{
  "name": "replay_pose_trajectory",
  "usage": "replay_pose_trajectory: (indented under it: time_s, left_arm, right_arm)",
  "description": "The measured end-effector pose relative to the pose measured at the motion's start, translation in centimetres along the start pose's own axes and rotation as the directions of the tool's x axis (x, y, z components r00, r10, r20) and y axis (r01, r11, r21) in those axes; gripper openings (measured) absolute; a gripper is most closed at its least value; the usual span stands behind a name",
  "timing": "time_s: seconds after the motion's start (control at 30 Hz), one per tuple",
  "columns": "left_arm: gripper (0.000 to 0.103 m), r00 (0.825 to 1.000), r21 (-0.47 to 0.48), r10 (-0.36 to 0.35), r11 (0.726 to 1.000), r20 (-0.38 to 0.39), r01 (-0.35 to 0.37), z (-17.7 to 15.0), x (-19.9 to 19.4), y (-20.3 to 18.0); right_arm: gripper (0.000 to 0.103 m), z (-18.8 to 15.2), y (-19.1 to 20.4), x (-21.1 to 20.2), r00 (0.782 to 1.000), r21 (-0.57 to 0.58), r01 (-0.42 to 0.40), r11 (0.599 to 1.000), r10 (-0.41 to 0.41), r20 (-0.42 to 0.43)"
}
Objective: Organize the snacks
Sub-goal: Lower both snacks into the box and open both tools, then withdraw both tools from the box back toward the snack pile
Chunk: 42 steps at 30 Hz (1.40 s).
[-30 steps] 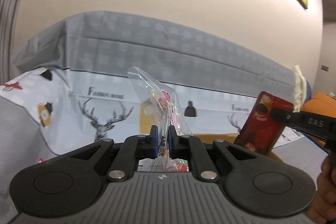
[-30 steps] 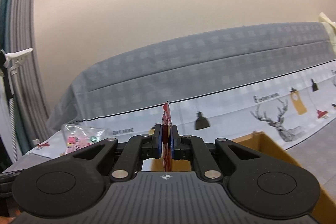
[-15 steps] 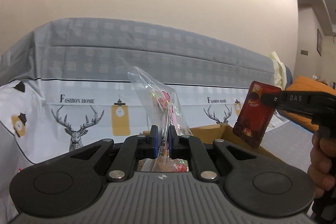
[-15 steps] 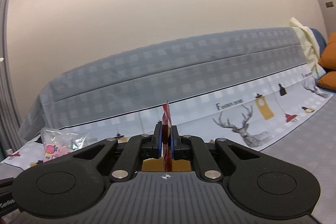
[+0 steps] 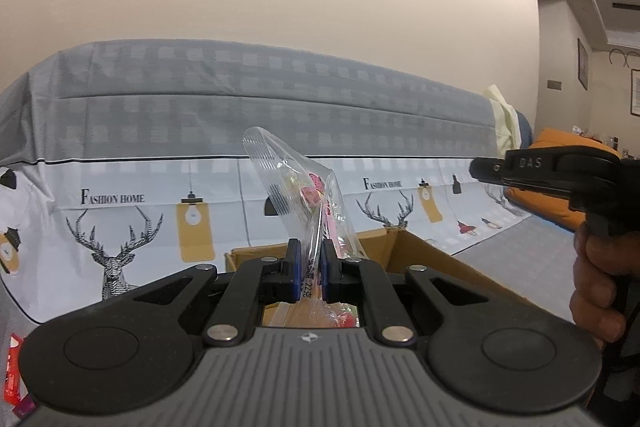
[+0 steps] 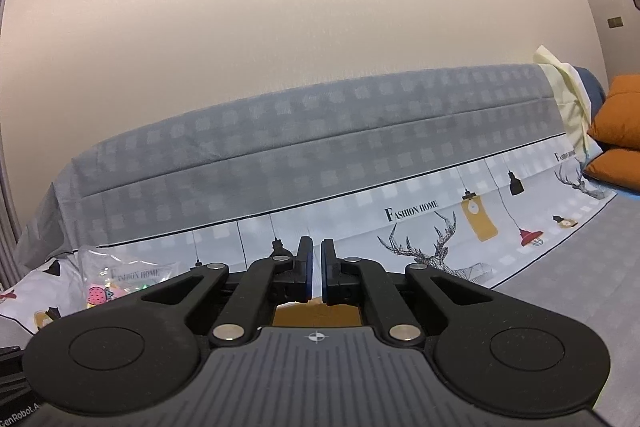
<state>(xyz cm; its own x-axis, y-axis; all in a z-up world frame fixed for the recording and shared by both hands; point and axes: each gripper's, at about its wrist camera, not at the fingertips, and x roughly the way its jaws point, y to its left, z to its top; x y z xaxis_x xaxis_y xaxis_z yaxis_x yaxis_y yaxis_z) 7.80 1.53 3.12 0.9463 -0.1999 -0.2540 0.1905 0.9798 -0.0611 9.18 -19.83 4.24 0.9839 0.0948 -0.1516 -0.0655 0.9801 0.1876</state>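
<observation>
- The left gripper (image 5: 308, 269) is clamped on a clear candy bag (image 5: 298, 195), pinching it near its lower part so the bag stands up between the blue pads, tilted left at the top.
- Just beyond and below it sits the open cardboard box (image 5: 424, 259), so the bag hangs over the box's near edge.
- The right gripper (image 6: 316, 269) holds nothing; its jaws stand a narrow gap apart, with only box cardboard visible under them.
- Step in hand, as I judge it: dropping snacks into the box.
- Next move calls for lowering the bag into the box and opening the left jaws.
- A red packet (image 5: 12, 367) lies at the left view's lower left edge, possibly another snack; it is too cropped to tell.
</observation>
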Motion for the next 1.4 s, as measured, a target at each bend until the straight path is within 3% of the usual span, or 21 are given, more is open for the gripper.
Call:
replay_pose_trajectory:
  time_s: [0.17, 0.23, 0.3, 0.37, 0.43, 1.07, 1.4]
  left_arm:
    - [0.012, 0.998, 0.000, -0.058, 0.998, -0.011, 0.058, -0.2, 0.3, -0.8]
    - [0.032, 0.994, -0.010, -0.103, 0.995, -0.026, 0.103, -0.4, 0.6, -1.1]
    - [0.043, 0.992, -0.005, -0.122, 0.992, -0.028, 0.122, -0.5, 0.7, -1.4]
    - [0.043, 0.991, -0.003, -0.126, 0.992, -0.042, 0.126, -0.6, 0.9, -1.5]
    - [0.043, 0.992, 0.001, -0.115, 0.993, -0.048, 0.115, -0.6, 1.0, -1.5]
    - [0.043, 0.997, 0.024, 0.016, 1.000, -0.077, -0.014, -0.6, -2.1, 1.3]
    - [0.043, 0.984, 0.047, 0.169, 0.985, -0.059, -0.166, -0.5, -4.5, 4.2]
  right_arm:
    - [0.003, 0.1, -0.1, 0.0, 1.000, 0.002, 0.008, 1.000, -0.008, 0.000]
    - [0.004, 0.1, -0.2, 0.0, 1.000, 0.005, 0.031, 1.000, -0.031, -0.001]
    - [0.015, 0.2, -0.6, 0.1, 0.999, 0.023, 0.042, 0.999, -0.042, -0.008]
    - [0.055, 0.1, -0.8, 0.0, 0.998, 0.035, 0.065, 0.997, -0.065, -0.013]
    - [0.066, 0.1, -0.8, -0.2, 0.997, 0.037, 0.082, 0.996, -0.082, -0.002]
    - [0.064, -1.2, 4.1, 0.2, 0.998, 0.042, -0.002, 0.999, 0.004, -0.062]
    - [0.064, -2.6, 8.2, 0.7, 0.989, 0.065, -0.068, 0.996, 0.076, -0.129]
